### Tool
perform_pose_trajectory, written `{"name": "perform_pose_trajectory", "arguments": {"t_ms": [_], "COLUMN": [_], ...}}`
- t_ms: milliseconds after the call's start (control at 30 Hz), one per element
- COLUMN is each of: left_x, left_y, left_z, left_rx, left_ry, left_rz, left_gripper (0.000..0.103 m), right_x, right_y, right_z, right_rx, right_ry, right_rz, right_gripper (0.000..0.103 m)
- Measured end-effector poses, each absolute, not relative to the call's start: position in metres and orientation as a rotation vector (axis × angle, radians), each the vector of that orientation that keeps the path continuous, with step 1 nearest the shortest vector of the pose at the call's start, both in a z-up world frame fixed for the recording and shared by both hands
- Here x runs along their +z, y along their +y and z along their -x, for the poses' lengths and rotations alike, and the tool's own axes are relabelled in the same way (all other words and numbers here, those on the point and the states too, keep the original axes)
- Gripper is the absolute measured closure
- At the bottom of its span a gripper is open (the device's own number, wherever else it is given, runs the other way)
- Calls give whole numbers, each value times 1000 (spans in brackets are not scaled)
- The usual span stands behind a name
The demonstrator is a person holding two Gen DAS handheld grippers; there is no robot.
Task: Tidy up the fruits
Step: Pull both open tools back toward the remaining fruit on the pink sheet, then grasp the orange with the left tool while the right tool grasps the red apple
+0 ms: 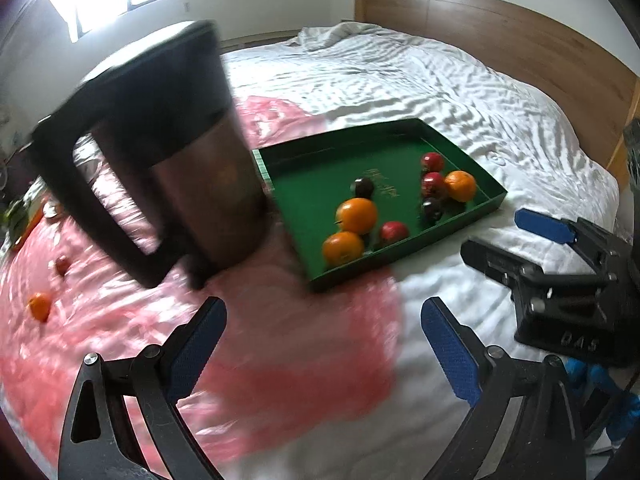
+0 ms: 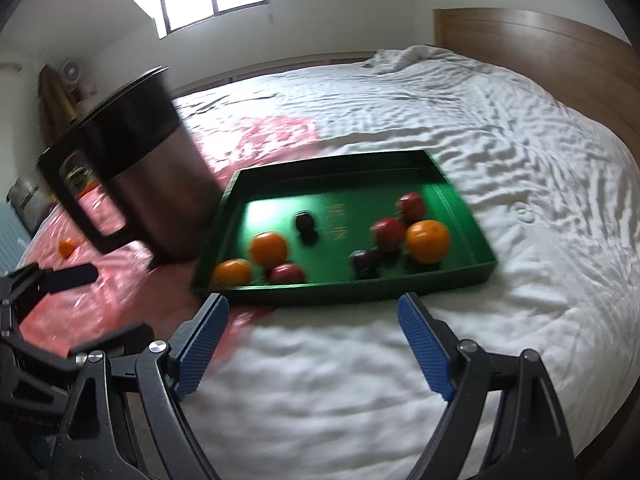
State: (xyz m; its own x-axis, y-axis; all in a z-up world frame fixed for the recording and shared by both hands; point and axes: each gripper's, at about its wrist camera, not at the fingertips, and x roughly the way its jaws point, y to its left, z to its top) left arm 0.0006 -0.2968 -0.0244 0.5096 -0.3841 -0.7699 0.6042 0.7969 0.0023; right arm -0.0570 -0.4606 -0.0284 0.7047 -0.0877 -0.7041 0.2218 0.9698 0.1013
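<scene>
A green tray [image 1: 312,200] [image 2: 340,292] lies on the bed and holds three oranges, among them one [image 1: 357,216] [image 2: 268,248] near its left end. In it are also three red fruits [image 1: 394,232] [image 2: 388,232] and two dark fruits [image 1: 363,187] [image 2: 306,222]. On the pink sheet a loose orange [image 1: 39,306] [image 2: 67,247] and a small red fruit [image 1: 61,265] lie far left. My left gripper [image 1: 322,344] [image 2: 92,304] hovers open over the pink sheet, short of the tray. My right gripper [image 2: 316,340] [image 1: 500,236] is open over the white cover, before the tray's near rim. Both are empty.
A dark metal jug [image 1: 192,160] [image 2: 140,168] with a black handle stands on the pink plastic sheet [image 1: 300,360], close against the tray's left end. White rumpled bedding [image 2: 440,120] surrounds the tray. A wooden headboard [image 1: 500,40] runs along the right.
</scene>
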Motion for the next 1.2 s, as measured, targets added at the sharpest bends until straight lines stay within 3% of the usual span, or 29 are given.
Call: {"name": "perform_pose_trajectory", "arguments": {"t_ms": [833,1200], "left_x": [-36,-52], "left_y": [-61,31], "left_z": [-25,-87], "left_rx": [-298,-137], "left_ry": [856,871], "left_rz": [-112,-23], "left_gripper": [7,7], "right_x": [-23,-21], "right_y": [-265,-179], "right_z": [36,-42], "right_rx": [153,330], "right_ry": [822,823], "right_rz": [-26,62], "right_gripper": [0,0]}}
